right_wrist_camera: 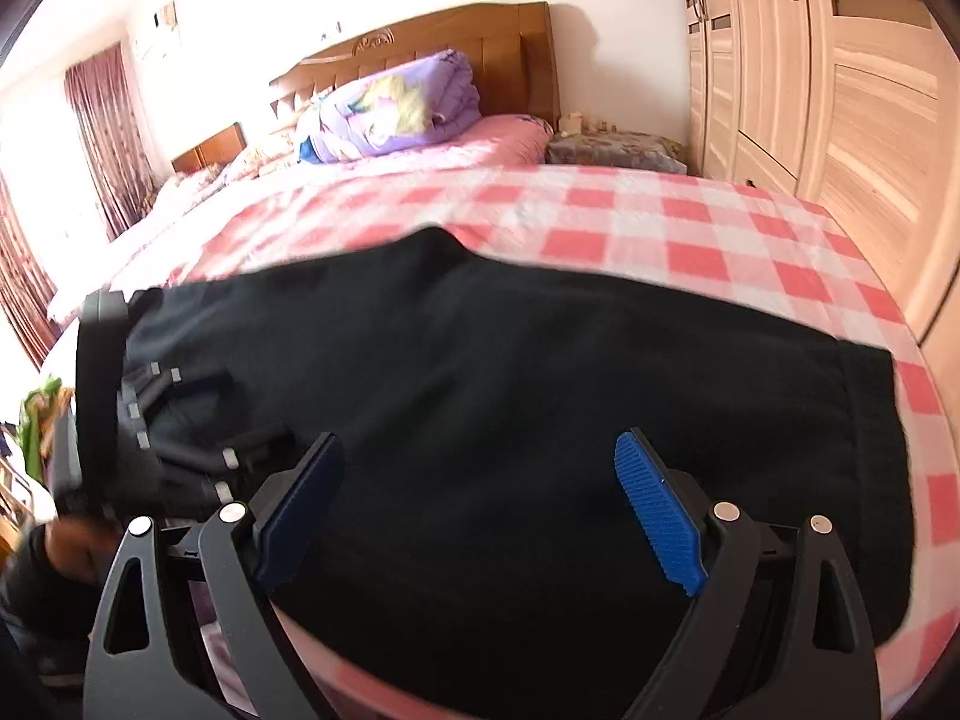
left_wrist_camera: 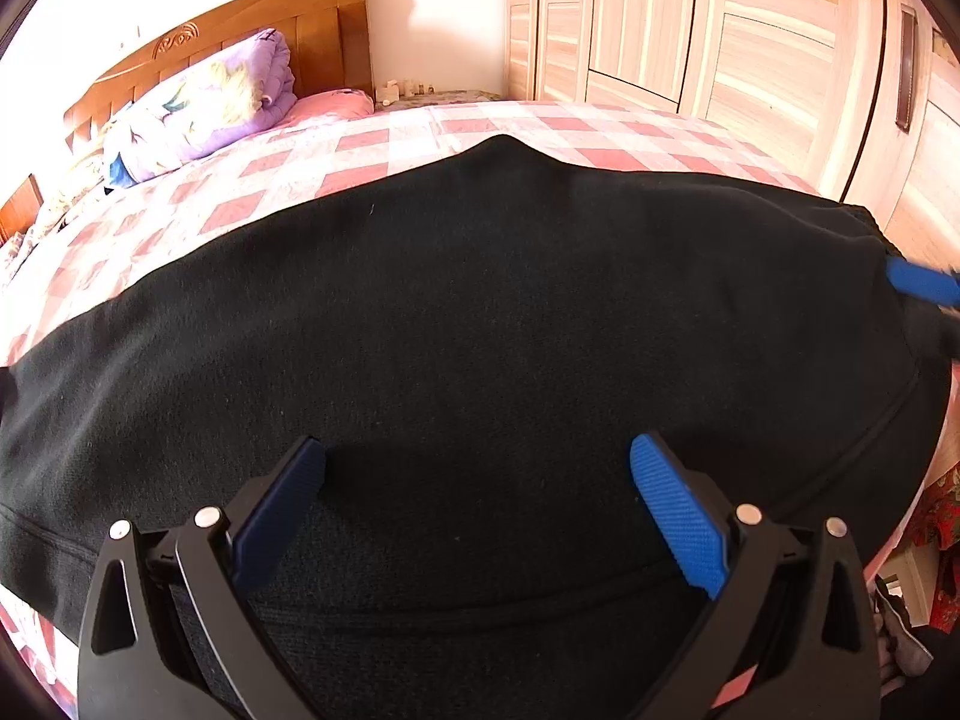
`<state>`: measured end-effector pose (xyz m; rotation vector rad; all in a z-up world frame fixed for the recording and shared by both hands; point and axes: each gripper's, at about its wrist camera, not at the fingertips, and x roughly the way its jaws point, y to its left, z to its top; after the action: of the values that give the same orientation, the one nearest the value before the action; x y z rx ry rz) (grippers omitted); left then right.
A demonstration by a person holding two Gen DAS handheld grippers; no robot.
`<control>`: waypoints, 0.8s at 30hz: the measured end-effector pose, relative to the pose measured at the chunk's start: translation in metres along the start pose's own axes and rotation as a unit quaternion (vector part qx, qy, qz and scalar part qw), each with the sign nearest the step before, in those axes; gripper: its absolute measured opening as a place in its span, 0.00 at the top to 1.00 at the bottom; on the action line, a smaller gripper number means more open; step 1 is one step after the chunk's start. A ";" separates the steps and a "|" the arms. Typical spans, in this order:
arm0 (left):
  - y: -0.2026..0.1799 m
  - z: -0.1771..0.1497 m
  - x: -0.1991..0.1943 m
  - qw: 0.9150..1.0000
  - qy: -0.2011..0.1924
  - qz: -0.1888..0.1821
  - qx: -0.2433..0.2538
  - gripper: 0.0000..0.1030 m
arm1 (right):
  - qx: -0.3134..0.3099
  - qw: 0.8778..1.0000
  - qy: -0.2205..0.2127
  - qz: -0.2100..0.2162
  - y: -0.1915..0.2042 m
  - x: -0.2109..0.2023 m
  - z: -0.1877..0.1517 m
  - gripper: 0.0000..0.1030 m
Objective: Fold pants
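Note:
Black pants [left_wrist_camera: 480,312] lie spread flat across a bed with a pink checked sheet [left_wrist_camera: 372,144]. My left gripper [left_wrist_camera: 477,459] hovers over the near part of the pants, jaws wide open with only the cloth below them. A blue fingertip of the right gripper [left_wrist_camera: 924,285] shows at the pants' right end. In the right wrist view the pants [right_wrist_camera: 540,390] fill the middle, a ribbed band [right_wrist_camera: 870,420] at their right edge. My right gripper [right_wrist_camera: 480,444] stands open above them, gripping nothing. The left gripper [right_wrist_camera: 150,420] appears blurred at the left, a hand [right_wrist_camera: 72,540] behind it.
A folded purple quilt [right_wrist_camera: 396,108] and pink pillow [right_wrist_camera: 516,126] lie at the wooden headboard [right_wrist_camera: 510,42]. A wardrobe [right_wrist_camera: 840,90] lines the right side, a covered nightstand [right_wrist_camera: 612,150] beside it. Dark red curtains [right_wrist_camera: 102,138] hang at the left. The sheet [right_wrist_camera: 660,222] beyond the pants is bare.

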<state>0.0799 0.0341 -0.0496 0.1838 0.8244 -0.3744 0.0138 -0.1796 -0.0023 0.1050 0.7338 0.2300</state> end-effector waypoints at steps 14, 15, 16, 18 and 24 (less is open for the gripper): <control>0.070 -0.010 -0.068 0.991 -0.084 -0.056 -0.085 0.01 | 0.006 0.995 0.044 -0.094 -0.012 0.070 0.009 0.11; 0.097 -0.012 -0.078 0.989 -0.092 -0.035 -0.109 0.01 | 0.012 0.995 0.043 -0.085 -0.017 0.071 0.008 0.11; 0.128 -0.017 -0.088 0.985 -0.099 -0.016 -0.143 0.01 | 0.017 0.996 0.043 -0.079 -0.019 0.071 0.007 0.11; 0.202 -0.033 -0.108 0.964 -0.106 0.005 -0.243 0.01 | 0.020 0.996 0.041 -0.074 -0.020 0.071 0.007 0.11; 0.396 -0.104 -0.160 0.848 -0.151 -0.008 -0.507 0.03 | 0.008 0.995 0.046 -0.083 -0.013 0.073 0.006 0.08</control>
<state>0.0663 0.4700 0.0056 -0.8583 0.6169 0.0577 0.0727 -0.1747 -0.0473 0.0493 0.8322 0.0705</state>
